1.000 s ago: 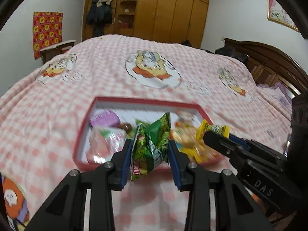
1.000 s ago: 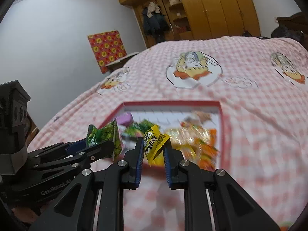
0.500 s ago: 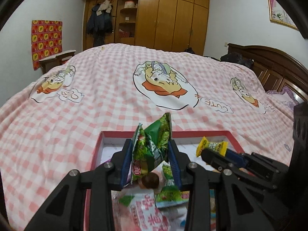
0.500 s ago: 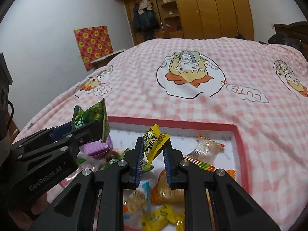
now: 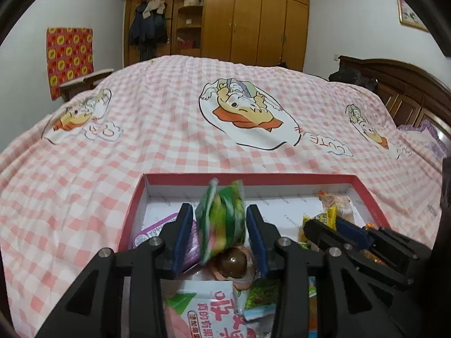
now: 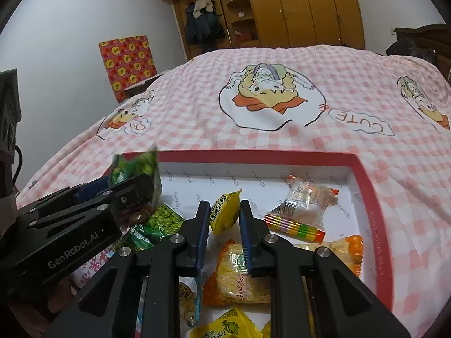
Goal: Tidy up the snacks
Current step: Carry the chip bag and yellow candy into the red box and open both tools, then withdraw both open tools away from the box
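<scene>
A red-rimmed white box (image 5: 248, 178) (image 6: 375, 186) lies on the bed with several snack packets in it. My left gripper (image 5: 220, 226) is over the box's left part; its jaws have spread and a blurred green packet (image 5: 222, 219) sits loose between them, apart from both pads. It also shows in the right wrist view (image 6: 138, 169). My right gripper (image 6: 224, 215) is over the box's middle with a yellow packet (image 6: 225, 209) between its jaws, which look slightly parted; grip unclear. That yellow packet shows in the left wrist view (image 5: 324, 219).
The box holds a purple packet (image 5: 157, 231), a brown round sweet (image 5: 232, 262), a pink-and-white pouch (image 5: 214, 309), orange packets (image 6: 239, 276), a striped candy roll (image 6: 294, 226) and a clear wrapped snack (image 6: 307, 197). Pink checked bedspread (image 5: 169, 129) surrounds it; headboard at right.
Both grippers moved further in over the box and lower. The left jaws opened and the green packet came loose, blurred in motion. The right jaws look a little wider around the yellow packet.
</scene>
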Demonstrator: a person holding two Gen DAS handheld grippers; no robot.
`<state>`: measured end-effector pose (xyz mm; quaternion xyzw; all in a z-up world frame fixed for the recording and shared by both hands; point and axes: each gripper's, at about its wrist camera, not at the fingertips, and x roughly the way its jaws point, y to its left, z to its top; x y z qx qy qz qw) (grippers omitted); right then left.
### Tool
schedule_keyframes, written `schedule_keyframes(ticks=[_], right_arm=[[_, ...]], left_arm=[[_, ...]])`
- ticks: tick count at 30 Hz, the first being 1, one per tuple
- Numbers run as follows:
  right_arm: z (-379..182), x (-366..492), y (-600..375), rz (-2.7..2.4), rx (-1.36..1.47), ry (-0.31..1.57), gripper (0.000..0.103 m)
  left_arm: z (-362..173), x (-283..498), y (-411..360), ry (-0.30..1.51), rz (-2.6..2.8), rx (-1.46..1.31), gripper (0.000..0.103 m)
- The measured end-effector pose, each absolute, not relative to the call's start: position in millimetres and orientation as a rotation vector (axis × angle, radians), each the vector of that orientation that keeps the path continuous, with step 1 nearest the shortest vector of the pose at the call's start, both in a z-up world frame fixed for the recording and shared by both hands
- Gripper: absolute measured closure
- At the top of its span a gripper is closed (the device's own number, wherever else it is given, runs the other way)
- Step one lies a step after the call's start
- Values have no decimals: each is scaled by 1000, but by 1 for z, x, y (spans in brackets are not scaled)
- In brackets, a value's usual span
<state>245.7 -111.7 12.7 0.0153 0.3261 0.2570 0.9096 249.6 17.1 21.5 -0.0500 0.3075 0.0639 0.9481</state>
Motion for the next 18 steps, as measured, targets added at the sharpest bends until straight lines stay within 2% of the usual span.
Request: schedule_keyframes(ticks=[5, 12, 14, 18], right_arm=[[17, 241, -110, 536, 15, 646, 79], [16, 242, -114, 538, 30, 645, 78], [16, 241, -114, 528, 22, 646, 75], [18, 237, -114, 497, -4, 638, 61]], left_arm=[[22, 248, 11, 623, 132, -71, 58], [22, 247, 13, 617, 147, -56, 45], [22, 247, 15, 623, 156, -55, 42], [23, 243, 22, 642, 184, -64, 32]])
